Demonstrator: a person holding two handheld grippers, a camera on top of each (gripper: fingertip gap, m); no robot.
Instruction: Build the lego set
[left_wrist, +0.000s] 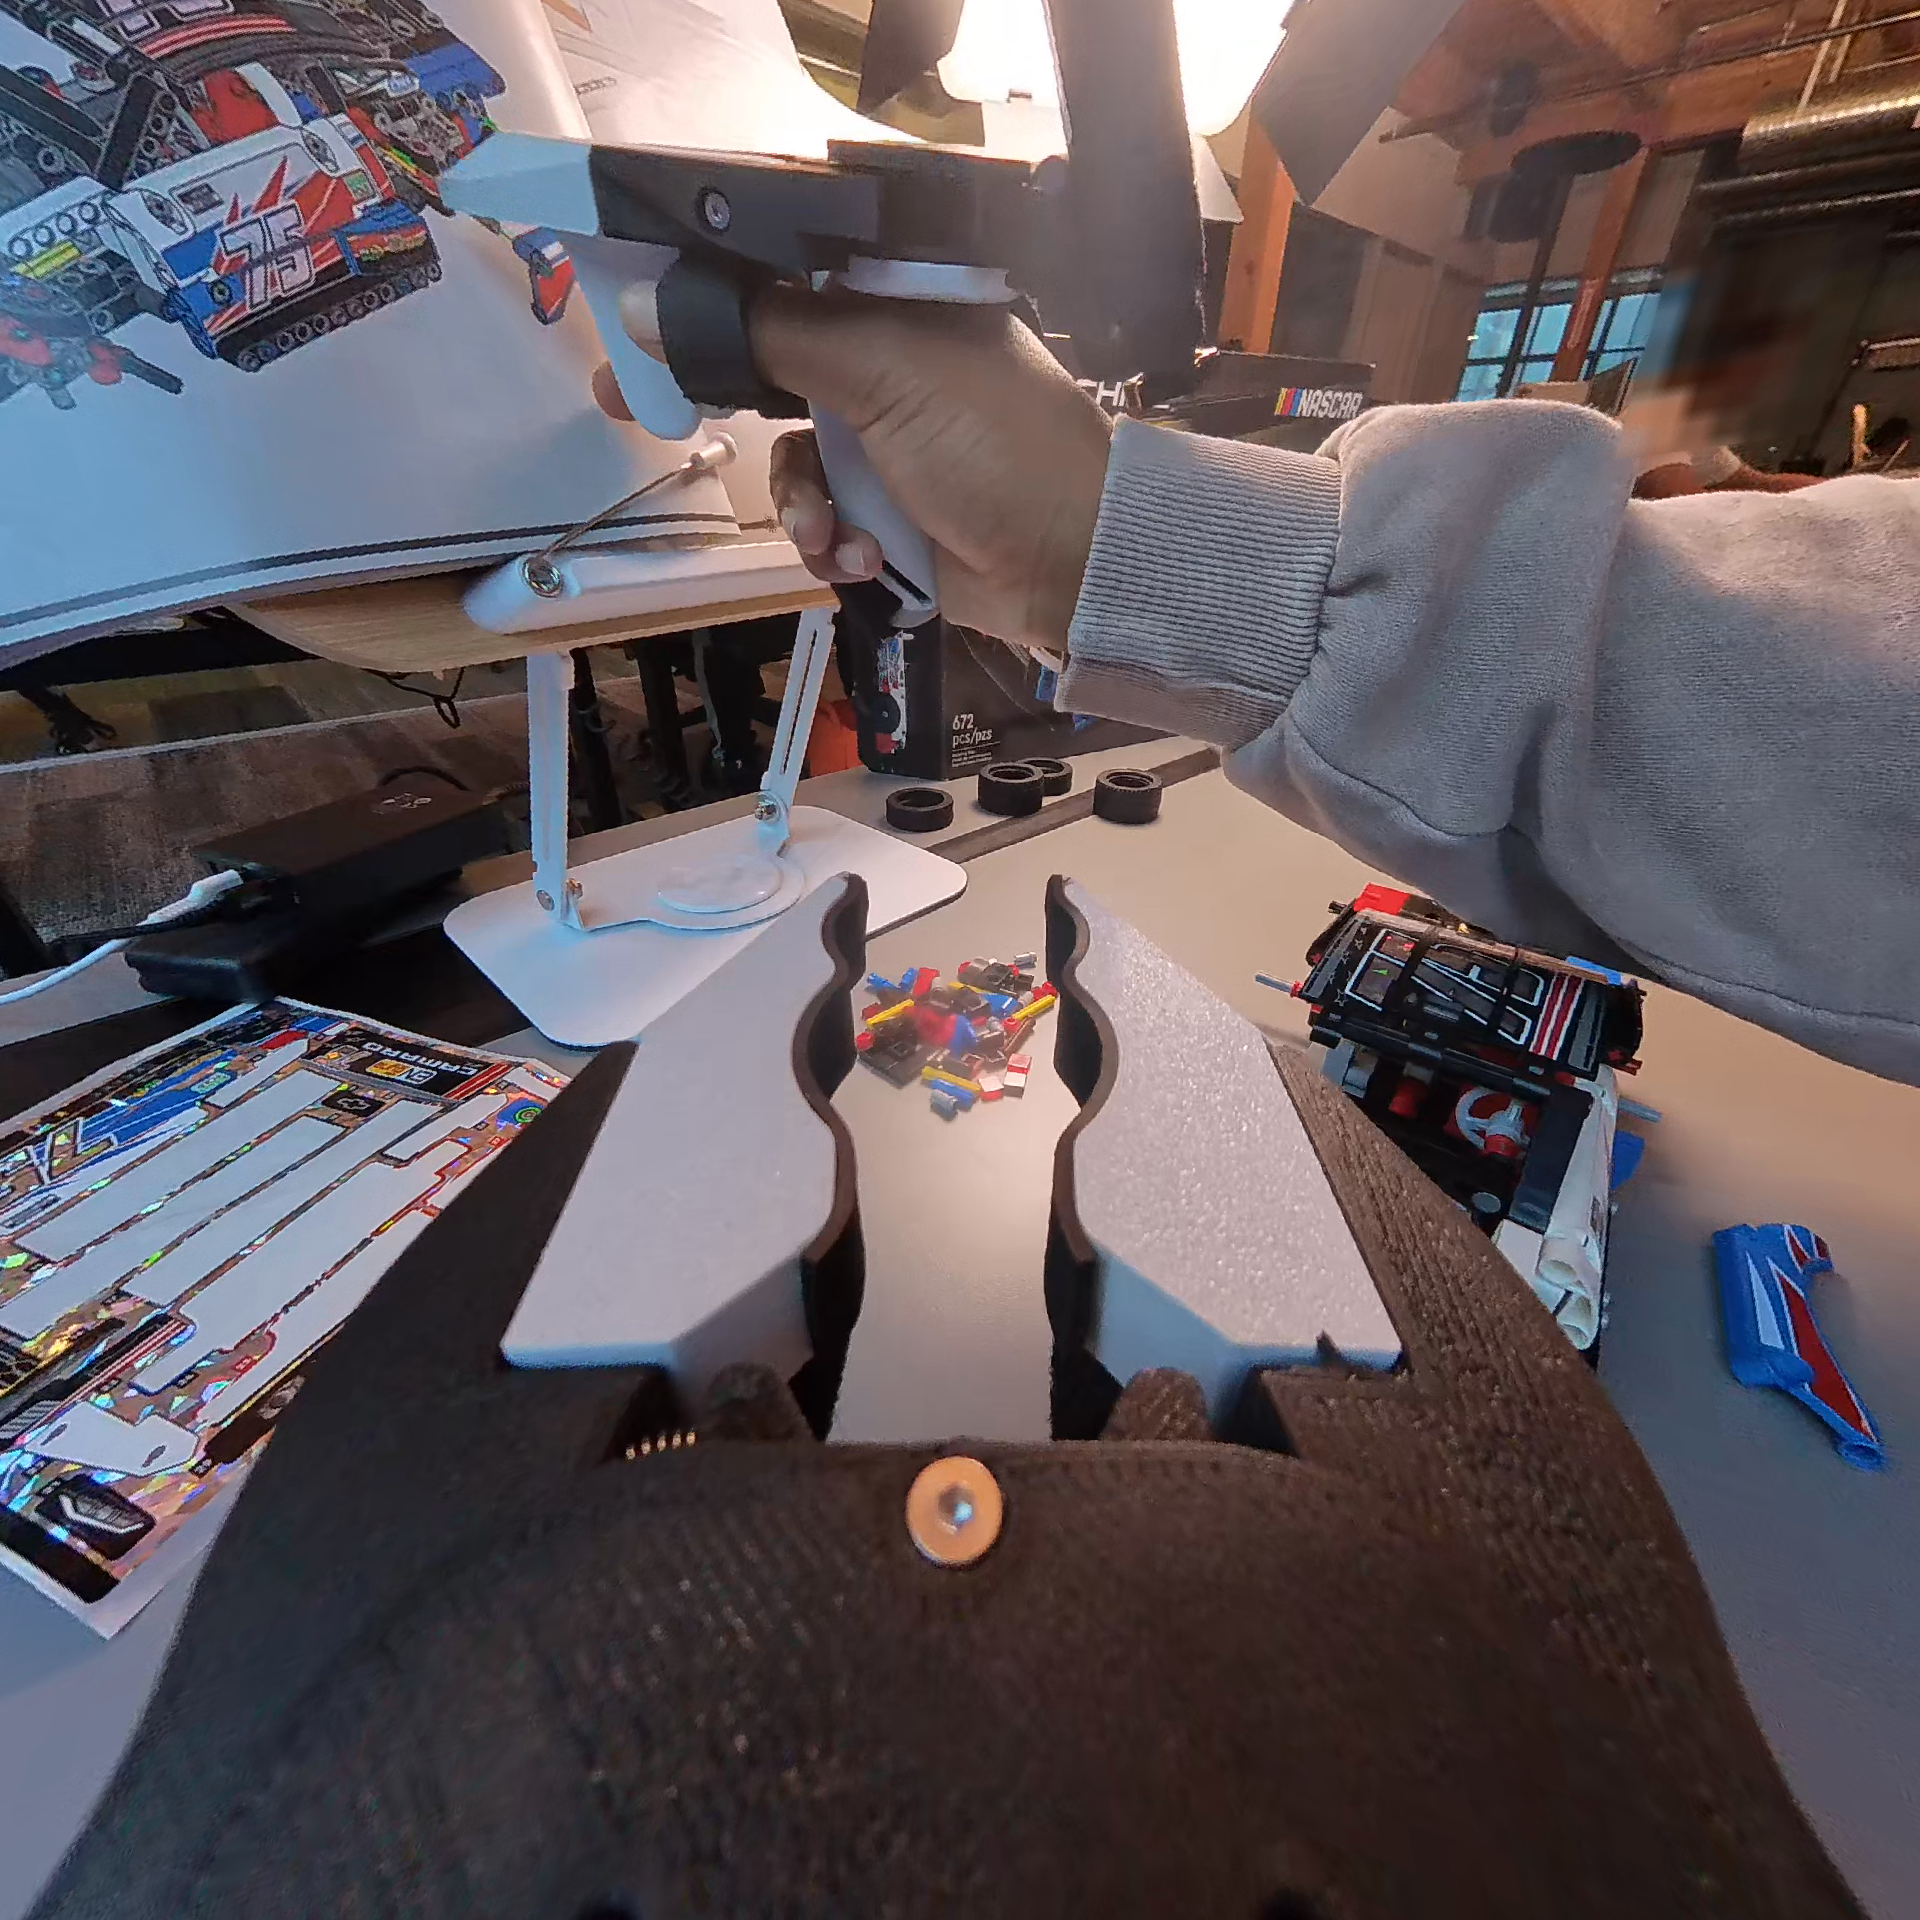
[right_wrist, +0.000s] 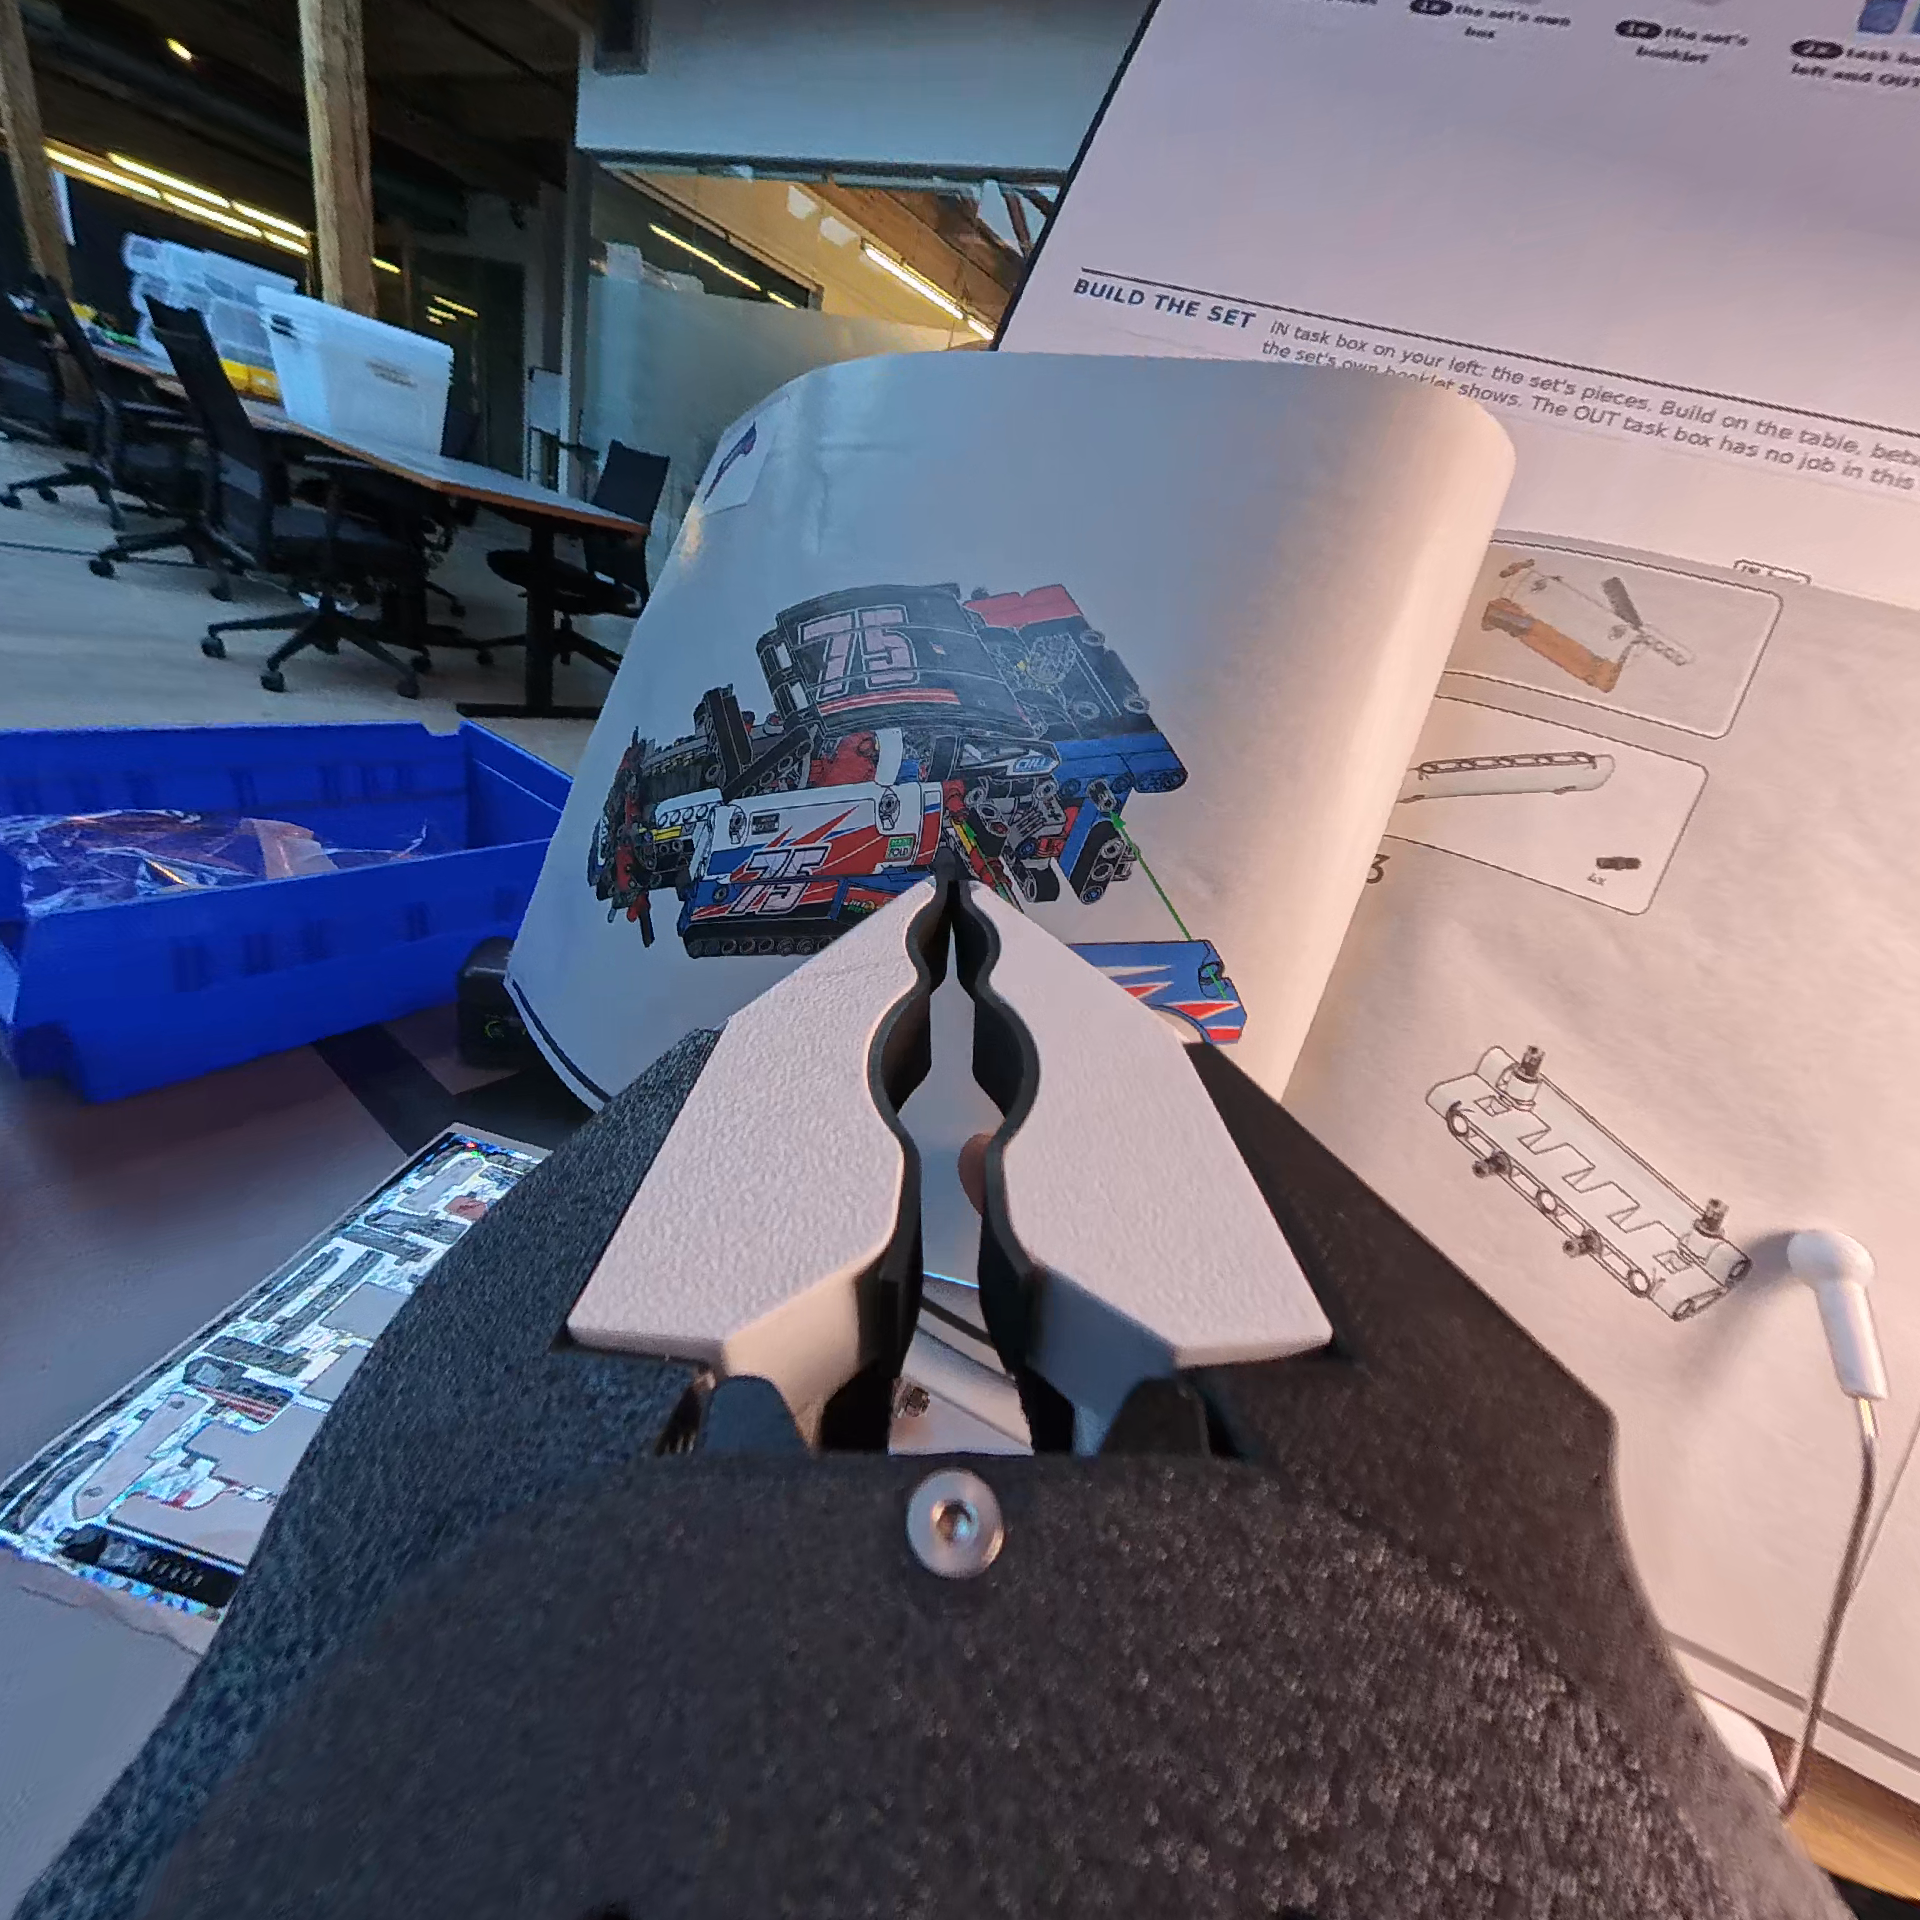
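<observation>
While the right gripper (right_wrist: 951, 894) pinches a booklet page (right_wrist: 1039, 540) to turn it, left gripper (left_wrist: 956, 925) waits w/ fingers apart, empty, near the loose pcs (left_wrist: 951, 1023).

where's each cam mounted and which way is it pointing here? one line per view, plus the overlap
Left wrist view: sits on the left tongs, open, facing across the table at the loose brick pile; shows the person's hand holding the right tongs.
Right wrist view: sits on the right tongs, tips together at a curling page of the instruction booklet; only those tongs show clearly.
Shared: booklet and sticker sheet.
</observation>
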